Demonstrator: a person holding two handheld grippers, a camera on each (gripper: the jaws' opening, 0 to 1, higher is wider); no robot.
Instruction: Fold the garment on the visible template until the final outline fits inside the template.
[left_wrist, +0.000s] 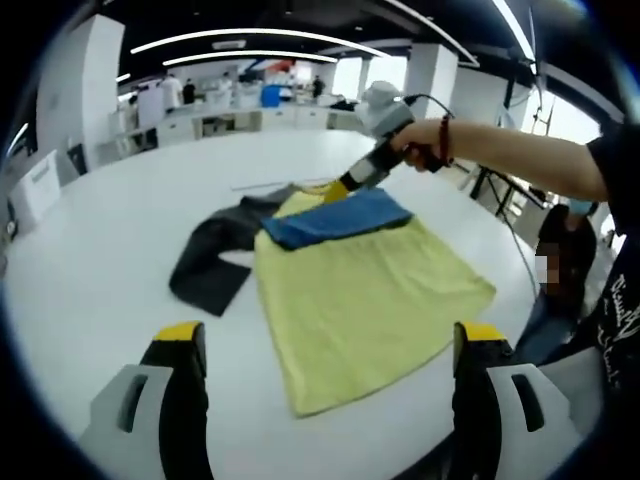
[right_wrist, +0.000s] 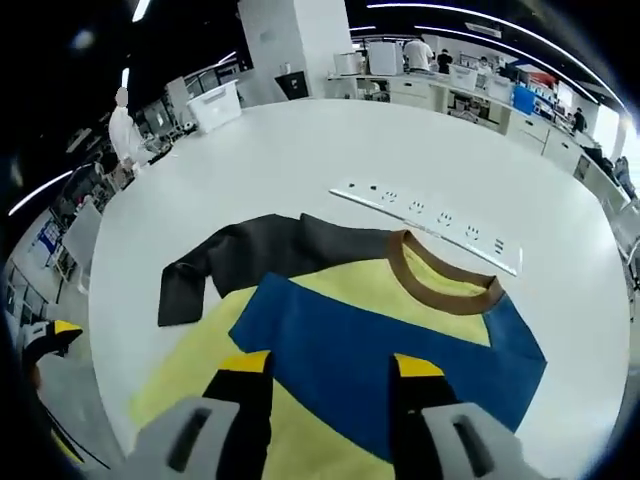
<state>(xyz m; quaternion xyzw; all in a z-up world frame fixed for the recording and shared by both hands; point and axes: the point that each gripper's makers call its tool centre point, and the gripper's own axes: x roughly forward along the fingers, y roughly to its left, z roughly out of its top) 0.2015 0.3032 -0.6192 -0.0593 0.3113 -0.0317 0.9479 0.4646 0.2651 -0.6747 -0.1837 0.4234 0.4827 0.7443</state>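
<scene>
Beyond the garment's collar, in the right gripper view, a white power strip (right_wrist: 430, 217) lies flat on the table, near the neckline but apart from it. Nothing else sits between the jaws and the cloth.

The garment (left_wrist: 360, 300) is a yellow shirt with a brown collar (right_wrist: 443, 276), a blue sleeve (right_wrist: 380, 345) folded across the chest, and a dark grey sleeve (left_wrist: 212, 260) spread out to the side. It lies flat on the white table (left_wrist: 120, 250). In the left gripper view the left gripper (left_wrist: 330, 345) hovers at the hem end, its yellow-tipped jaws spread wide and holding nothing, with the hem just ahead of them. Across the cloth the right gripper (left_wrist: 338, 188), held in a person's hand (left_wrist: 425, 140), has its tip down at the collar end, by the blue fold. In the right gripper view its own jaws stand apart over the blue sleeve, with blue fabric showing in the gap between them; I cannot tell whether the tips touch the cloth. The left gripper's yellow tip (right_wrist: 45, 338) shows at the far left edge.

The table is large, round-edged and bare white. Around it is an open workroom with white pillars, long ceiling light strips, benches with boxes, and people in white coats (right_wrist: 125, 130) standing well away.
</scene>
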